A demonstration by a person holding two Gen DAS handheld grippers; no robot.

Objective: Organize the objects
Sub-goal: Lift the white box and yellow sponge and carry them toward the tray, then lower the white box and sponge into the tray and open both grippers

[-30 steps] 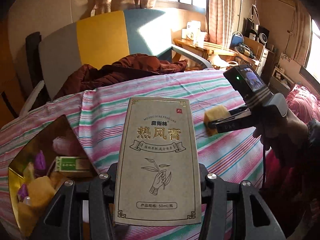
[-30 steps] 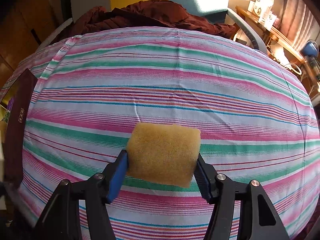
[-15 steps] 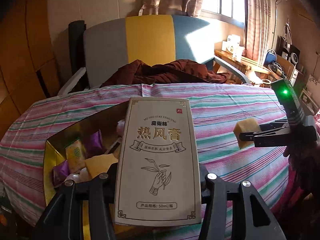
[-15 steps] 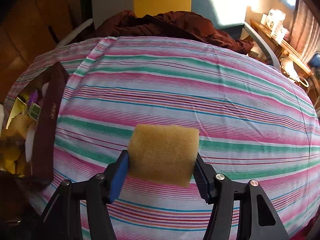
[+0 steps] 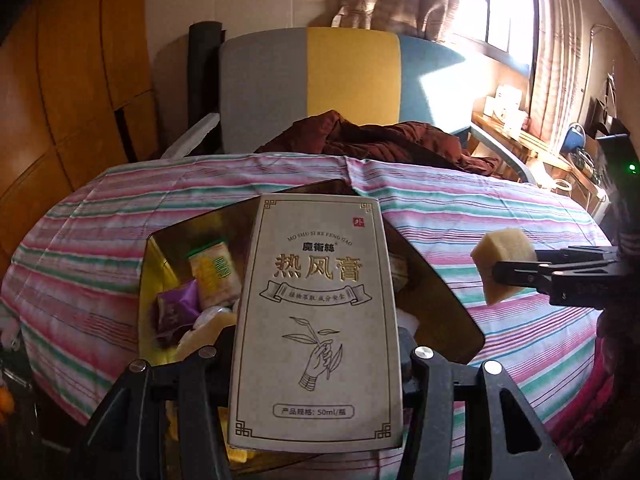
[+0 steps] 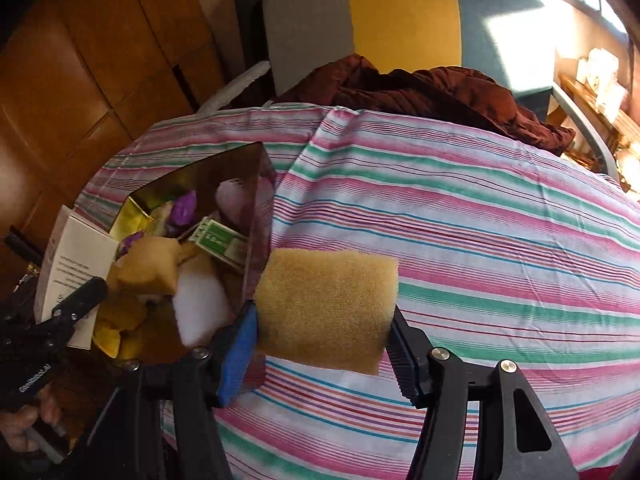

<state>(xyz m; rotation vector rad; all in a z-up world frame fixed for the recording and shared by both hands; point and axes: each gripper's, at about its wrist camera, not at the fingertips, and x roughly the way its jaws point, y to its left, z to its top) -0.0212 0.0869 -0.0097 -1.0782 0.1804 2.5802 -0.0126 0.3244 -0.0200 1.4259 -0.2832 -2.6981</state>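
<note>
Two hand-held grippers held items beside the gold-lined open box [image 5: 440, 280].
Left hand-held gripper [image 5: 316, 360] clamped a flat beige printed carton [image 5: 316, 320] above it; right hand-held gripper [image 6: 320, 340] squeezed a yellow sponge block [image 6: 326, 308] over the striped tabletop [image 6: 480, 220].

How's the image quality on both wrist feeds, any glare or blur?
Left wrist: window blown out by sun, carton print sharp. Right wrist: sponge crisp, sunlit patch on the chair overexposed, edges dark. Both bend the striped cloth.
</note>
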